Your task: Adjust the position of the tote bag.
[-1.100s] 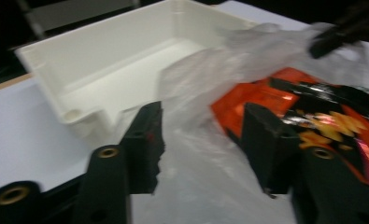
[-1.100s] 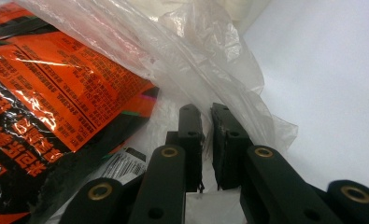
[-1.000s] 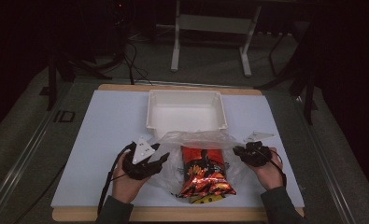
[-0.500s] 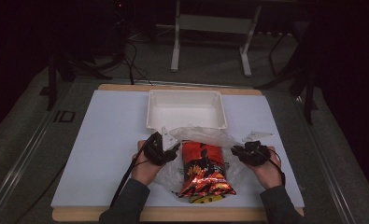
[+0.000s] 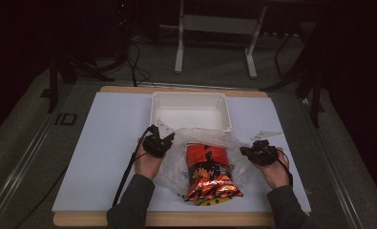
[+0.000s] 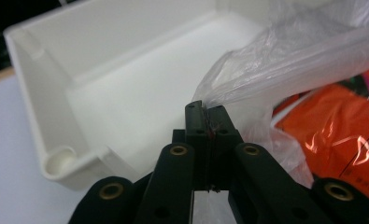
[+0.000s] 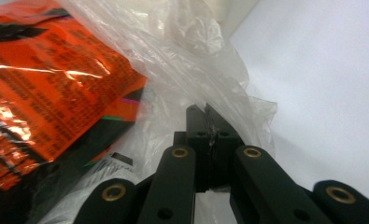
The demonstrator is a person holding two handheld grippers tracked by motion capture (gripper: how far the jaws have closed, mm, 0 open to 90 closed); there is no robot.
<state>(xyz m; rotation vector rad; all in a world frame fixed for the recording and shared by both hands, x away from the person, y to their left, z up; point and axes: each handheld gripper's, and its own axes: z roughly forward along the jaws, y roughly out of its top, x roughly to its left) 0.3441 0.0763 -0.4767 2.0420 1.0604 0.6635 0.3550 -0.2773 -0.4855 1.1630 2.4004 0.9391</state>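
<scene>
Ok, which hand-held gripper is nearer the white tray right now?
Left. The left hand-held gripper sits just below the white tray's near-left corner, pinching the clear plastic bag. The right hand-held gripper grips the bag's other side, farther from the tray.

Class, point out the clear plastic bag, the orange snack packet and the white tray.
clear plastic bag [image 5: 176,160], high view, left side film.
orange snack packet [image 5: 206,164], high view, front face.
white tray [image 5: 191,95], high view, far rim.

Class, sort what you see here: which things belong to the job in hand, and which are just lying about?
In use:
- clear thin plastic bag
- orange foil snack packet
- left gripper, shut on bag
- right gripper, shut on bag

Lying about:
- white rectangular plastic tray
- metal stand legs
</scene>
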